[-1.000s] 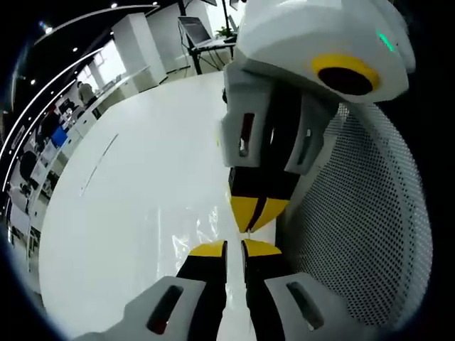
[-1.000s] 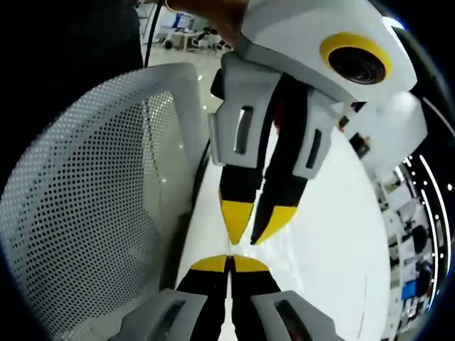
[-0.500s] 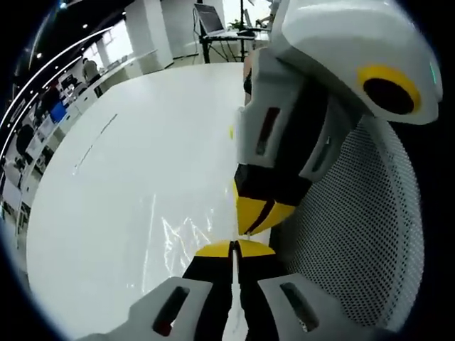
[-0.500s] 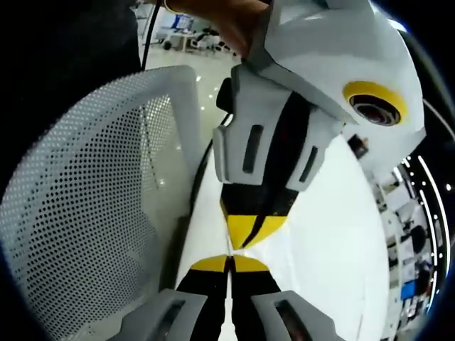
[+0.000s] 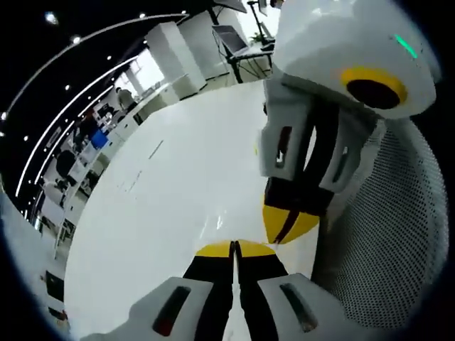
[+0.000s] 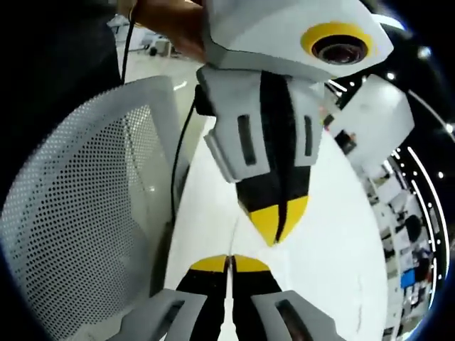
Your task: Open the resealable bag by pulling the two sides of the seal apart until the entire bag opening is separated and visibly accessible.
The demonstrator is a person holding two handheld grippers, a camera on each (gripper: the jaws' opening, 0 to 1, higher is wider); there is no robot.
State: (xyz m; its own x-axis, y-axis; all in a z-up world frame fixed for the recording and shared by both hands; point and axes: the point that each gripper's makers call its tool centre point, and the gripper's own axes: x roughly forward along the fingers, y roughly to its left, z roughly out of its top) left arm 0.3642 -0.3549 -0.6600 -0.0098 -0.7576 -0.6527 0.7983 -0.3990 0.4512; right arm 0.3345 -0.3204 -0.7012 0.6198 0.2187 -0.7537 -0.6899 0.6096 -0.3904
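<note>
We see the left gripper (image 5: 234, 246) and right gripper (image 5: 288, 226) clenched tip-to-tip at lower centre, each apparently pinching the barely visible clear bag (image 5: 217, 224) over the white table (image 5: 163, 206).

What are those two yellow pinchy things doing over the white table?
A person holds two grippers tip to tip above a white table. The left gripper and the right gripper both have their jaws pressed shut, apparently on the edges of a clear bag that is very hard to see. A white mesh chair stands beside the table.
</note>
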